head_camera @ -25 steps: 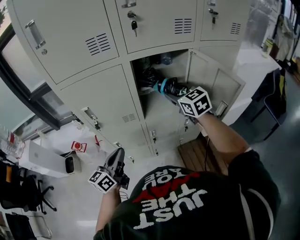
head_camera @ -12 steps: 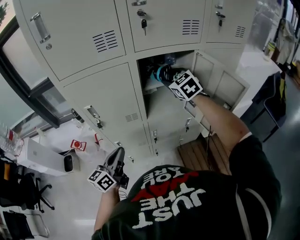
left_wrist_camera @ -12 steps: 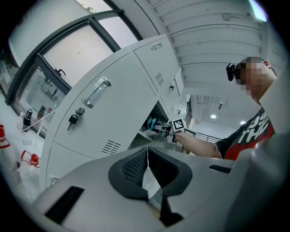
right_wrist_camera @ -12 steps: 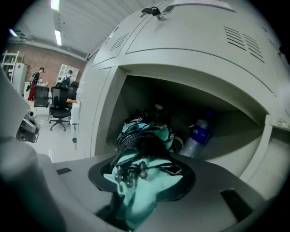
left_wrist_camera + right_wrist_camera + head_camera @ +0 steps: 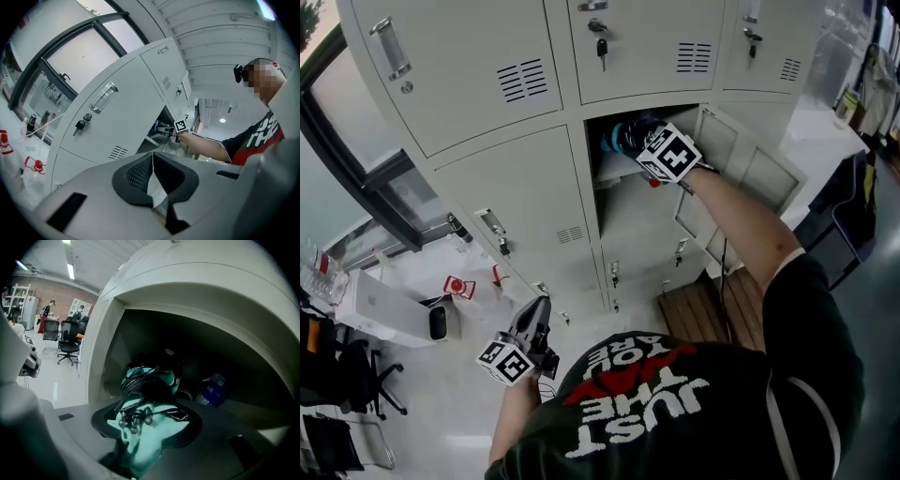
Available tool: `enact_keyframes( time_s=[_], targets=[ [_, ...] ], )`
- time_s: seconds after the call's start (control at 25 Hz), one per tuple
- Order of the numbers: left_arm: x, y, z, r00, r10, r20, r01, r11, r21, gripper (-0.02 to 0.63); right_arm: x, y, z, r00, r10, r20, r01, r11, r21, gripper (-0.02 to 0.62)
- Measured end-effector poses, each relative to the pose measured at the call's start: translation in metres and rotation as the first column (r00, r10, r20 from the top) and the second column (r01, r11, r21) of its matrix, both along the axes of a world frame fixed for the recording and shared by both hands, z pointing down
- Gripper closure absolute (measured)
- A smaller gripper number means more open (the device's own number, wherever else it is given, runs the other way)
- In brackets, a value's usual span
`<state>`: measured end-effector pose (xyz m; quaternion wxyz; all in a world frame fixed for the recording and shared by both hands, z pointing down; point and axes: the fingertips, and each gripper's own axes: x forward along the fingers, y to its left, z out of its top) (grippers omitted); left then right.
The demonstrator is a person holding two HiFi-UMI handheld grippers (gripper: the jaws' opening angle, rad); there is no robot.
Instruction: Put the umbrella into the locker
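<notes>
The folded teal and black umbrella (image 5: 622, 138) is held by my right gripper (image 5: 649, 148), whose jaws are shut on it. Its front end reaches into the open locker compartment (image 5: 628, 202). In the right gripper view the umbrella (image 5: 149, 385) fills the space between the jaws and points into the dark compartment. My left gripper (image 5: 532, 321) hangs low near the floor, jaws shut with nothing between them. The left gripper view shows the right gripper's marker cube (image 5: 180, 125) at the locker opening.
The compartment's door (image 5: 741, 173) stands open to the right. A blue bottle (image 5: 213, 390) lies inside at the back right. Closed lockers with keys (image 5: 601, 47) surround it. A white box (image 5: 389, 309) and a chair (image 5: 337, 375) are on the floor at left.
My right gripper has moved up and left with the umbrella, further into the compartment, and has rolled. The left gripper has stayed in place.
</notes>
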<state>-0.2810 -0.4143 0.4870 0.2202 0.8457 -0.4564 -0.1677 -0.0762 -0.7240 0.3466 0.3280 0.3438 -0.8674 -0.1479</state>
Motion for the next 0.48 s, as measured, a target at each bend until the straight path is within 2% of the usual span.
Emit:
enact_keyframes(
  time_s=[0.48],
  targets=[
    [-0.002,-0.015,-0.029,0.994,0.006,0.107,-0.014,0.997,0.070,0.591,-0.006,-0.020,0.014,0.999,-0.030,-0.015,0.030,0.999,-0.026,0.383]
  ],
)
